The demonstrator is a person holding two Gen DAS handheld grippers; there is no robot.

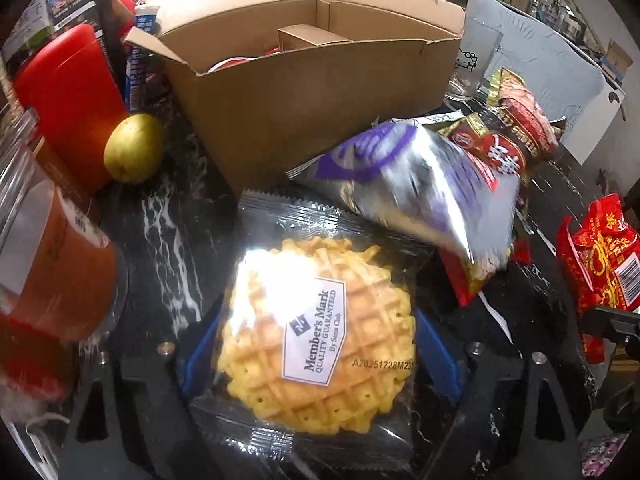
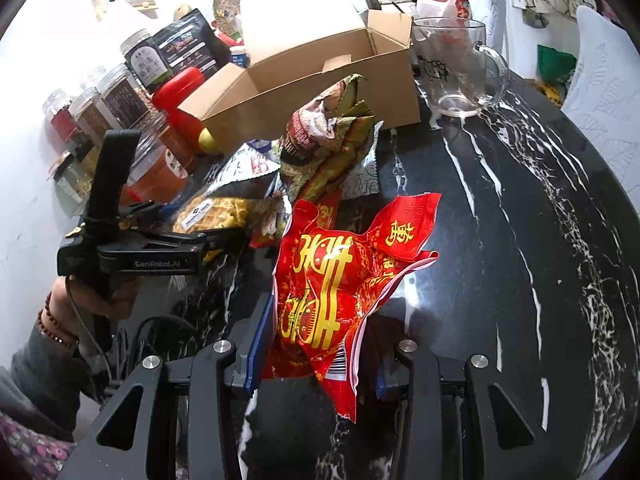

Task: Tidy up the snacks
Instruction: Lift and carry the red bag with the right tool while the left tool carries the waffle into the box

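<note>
My left gripper (image 1: 316, 344) is shut on a clear-wrapped waffle pack (image 1: 320, 336) labelled Member's Mark, held just above the black marble table. The left gripper also shows in the right wrist view (image 2: 224, 236). My right gripper (image 2: 316, 344) is shut on a red and gold snack bag (image 2: 340, 280), which also shows in the left wrist view (image 1: 600, 264). An open cardboard box (image 1: 304, 92) stands behind, with packs inside; it also shows in the right wrist view (image 2: 304, 76). A purple and silver bag (image 1: 408, 184) and a dark red pack (image 1: 512, 132) lie beside the box.
A yellow-green fruit (image 1: 134, 148), a red container (image 1: 68, 100) and several jars (image 2: 120, 108) crowd the left. A glass mug (image 2: 460, 64) stands right of the box. The black marble table (image 2: 520, 240) stretches to the right.
</note>
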